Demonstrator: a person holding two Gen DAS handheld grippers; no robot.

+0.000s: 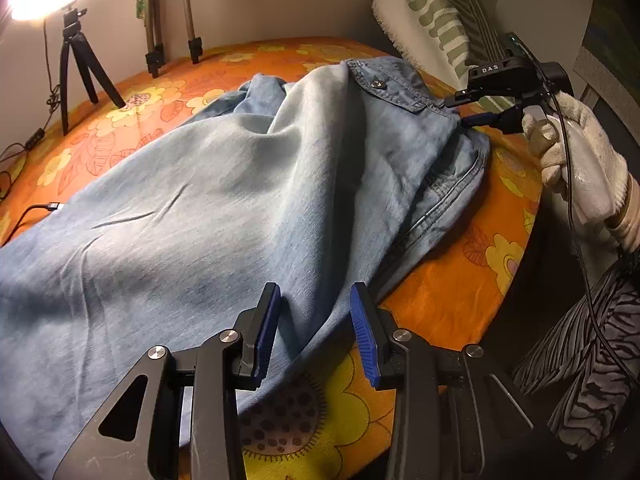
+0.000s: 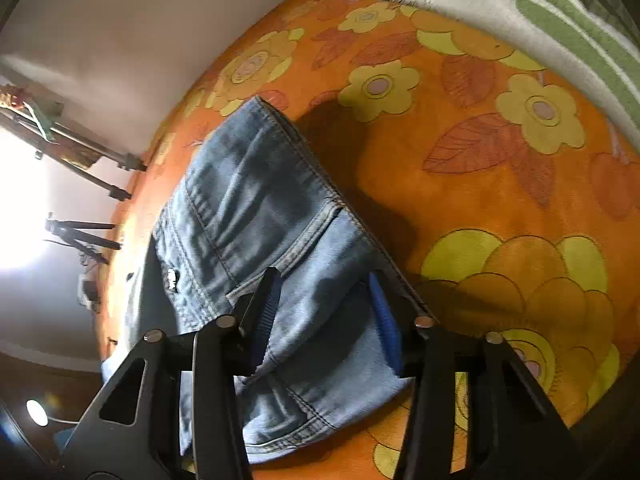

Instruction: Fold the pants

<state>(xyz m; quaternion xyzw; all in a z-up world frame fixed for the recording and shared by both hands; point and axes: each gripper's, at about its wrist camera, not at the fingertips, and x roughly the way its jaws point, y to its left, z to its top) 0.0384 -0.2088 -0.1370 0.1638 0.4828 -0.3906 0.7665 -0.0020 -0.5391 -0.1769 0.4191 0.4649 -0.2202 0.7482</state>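
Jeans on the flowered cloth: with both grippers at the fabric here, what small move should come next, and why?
Probably close both grippers on the denim. The left gripper straddles a raised fold at the near edge of the jeans, pads not yet pressing. The right gripper has the waistband end between its jaws, also seemingly unpinched. Lifting before both grip would likely drop the cloth.

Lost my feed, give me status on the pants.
Left gripper open over leg edge. Right gripper straddling waistband, grip unclear. Pants spread on tablecloth. Nothing blocking.
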